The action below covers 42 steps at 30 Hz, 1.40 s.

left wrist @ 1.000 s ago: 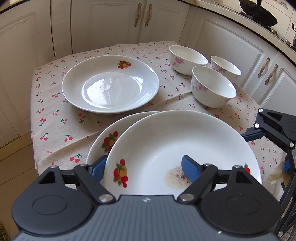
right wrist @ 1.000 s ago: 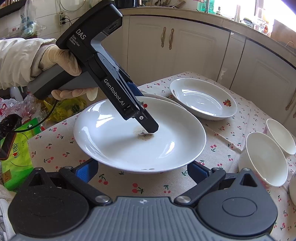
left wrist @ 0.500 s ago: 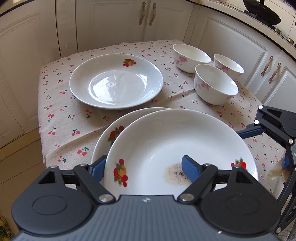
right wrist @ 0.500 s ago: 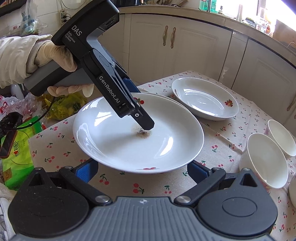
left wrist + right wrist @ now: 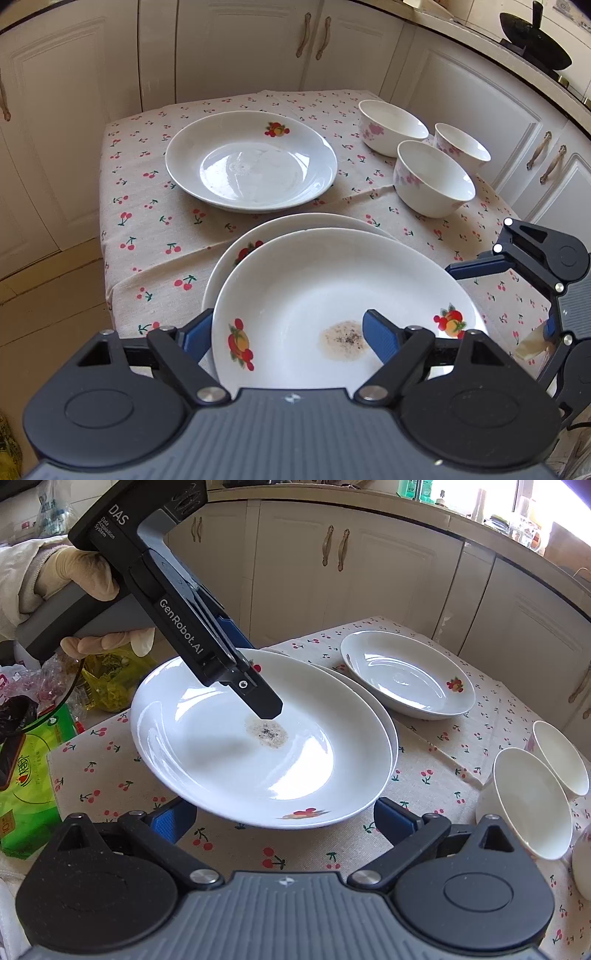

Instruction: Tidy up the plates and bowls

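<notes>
My left gripper point(image 5: 284, 334) is shut on the rim of a white plate point(image 5: 332, 295) with fruit prints and a brown speckled stain, held tilted just above a second plate point(image 5: 251, 240) on the cherry tablecloth. In the right wrist view the held plate point(image 5: 221, 768) and the left gripper point(image 5: 258, 698) show from the side. My right gripper point(image 5: 284, 823) is open and empty, just in front of the held plate's near rim. A third plate point(image 5: 251, 170) lies further back. Three white bowls point(image 5: 432, 181) with pink flowers stand at the right.
The small table point(image 5: 147, 221) has its edges close on the left and near sides. White cabinets point(image 5: 221, 48) surround it. Green and yellow packages point(image 5: 29, 775) lie at the left in the right wrist view.
The left gripper has carried the stained plate a little back and up over the second plate. The right gripper has stayed open near the plate's rim.
</notes>
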### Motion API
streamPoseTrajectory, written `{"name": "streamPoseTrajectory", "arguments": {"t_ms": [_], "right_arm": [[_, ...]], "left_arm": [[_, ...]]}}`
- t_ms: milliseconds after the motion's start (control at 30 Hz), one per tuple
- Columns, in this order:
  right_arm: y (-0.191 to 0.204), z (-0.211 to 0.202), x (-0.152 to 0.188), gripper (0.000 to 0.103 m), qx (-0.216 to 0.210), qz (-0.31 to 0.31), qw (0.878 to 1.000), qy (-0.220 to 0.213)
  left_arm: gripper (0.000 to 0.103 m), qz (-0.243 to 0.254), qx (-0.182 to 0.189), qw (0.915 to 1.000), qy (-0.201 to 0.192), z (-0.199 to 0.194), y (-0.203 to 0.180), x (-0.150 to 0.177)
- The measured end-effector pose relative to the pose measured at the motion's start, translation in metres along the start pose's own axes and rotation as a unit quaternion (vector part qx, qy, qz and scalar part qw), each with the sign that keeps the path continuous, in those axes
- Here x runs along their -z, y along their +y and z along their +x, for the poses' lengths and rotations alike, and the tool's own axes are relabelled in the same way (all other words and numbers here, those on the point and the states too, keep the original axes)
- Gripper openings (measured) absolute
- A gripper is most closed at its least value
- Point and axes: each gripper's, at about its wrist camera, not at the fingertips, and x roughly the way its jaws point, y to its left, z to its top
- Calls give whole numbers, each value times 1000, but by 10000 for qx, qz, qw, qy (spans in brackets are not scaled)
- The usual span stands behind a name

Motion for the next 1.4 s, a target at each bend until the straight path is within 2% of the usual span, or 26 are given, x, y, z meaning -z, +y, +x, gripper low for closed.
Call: {"name": "streamPoseTrajectory", "arguments": {"t_ms": [233,367,533,867,1167,1400], "right_arm": [[7,1,-3,103,37,-89,9999,-47],[3,-6,-3,103,51,5,9999,-156],[-6,-24,-2,103,58,185,9989,-420],[-29,-50,0,103,223,109,9965,-792],[-69,-46,-21,103,394,-207,9954,-844],[-112,-17,-47,103,290,-356,9971,-610]], "left_arm": [[84,-35,-219,9998,-18,-4,4,4],[85,-50,-179,9998,-105,-8,5,7],[85,-47,-145,9991,-397,-17,-1,8],[86,219,-473,9939,-967,-36,-19,-4],[86,73,-825,9917,-983,-24,-12,-32],[86,99,-857,9923,-894,1,4,-57]]}}
